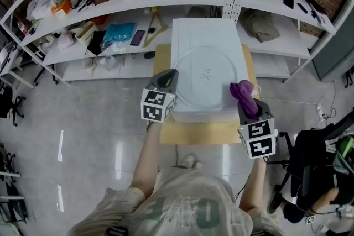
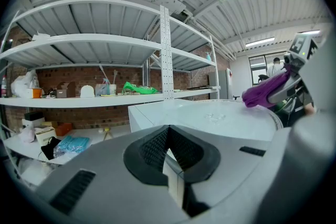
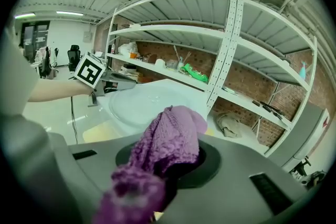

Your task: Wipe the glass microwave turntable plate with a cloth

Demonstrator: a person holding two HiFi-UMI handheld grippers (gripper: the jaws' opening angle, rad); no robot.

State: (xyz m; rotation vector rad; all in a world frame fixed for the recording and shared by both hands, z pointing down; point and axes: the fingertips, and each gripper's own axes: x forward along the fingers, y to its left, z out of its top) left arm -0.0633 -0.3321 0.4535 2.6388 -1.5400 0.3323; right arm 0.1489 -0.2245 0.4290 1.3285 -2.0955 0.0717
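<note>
- The glass turntable plate (image 1: 206, 75) lies flat on top of a white box (image 1: 203, 30). The box stands on a wooden table (image 1: 193, 133) in front of the shelves (image 1: 116, 5).
- The right gripper (image 1: 247, 102) sits at the plate's near right edge. Its fingers are clamped on a purple knitted cloth (image 1: 242, 90), which bunches up and spills out past them towards the plate.
- Holding the cloth with a loose wad forward looks sensible to me. The soft part would meet the glass, not the fingers.
- The left gripper (image 1: 167, 79) is at the plate's left rim with its fingers pressed together and nothing between them.
- My guess is that it is there to steady the plate against sliding while the other side gets rubbed. No view settles whether it touches the rim.
- The head view gives the layout: a gripper on each side of the plate, the cloth just at the rim, and most of the glass uncovered.
- The left gripper view shows what the head view cannot. The tips of the left gripper (image 2: 172, 168) meet with no gap, and across the plate (image 2: 231, 119) the cloth (image 2: 265, 91) hangs over the far edge.
- The right gripper view shows the cloth (image 3: 173, 139) filling the right gripper's (image 3: 167, 168) mouth and hiding the fingers. Beyond it are the plate (image 3: 142, 105) and the left gripper (image 3: 107, 81), low at the far rim.
- Wiping looks about to begin rather than well along.
</note>
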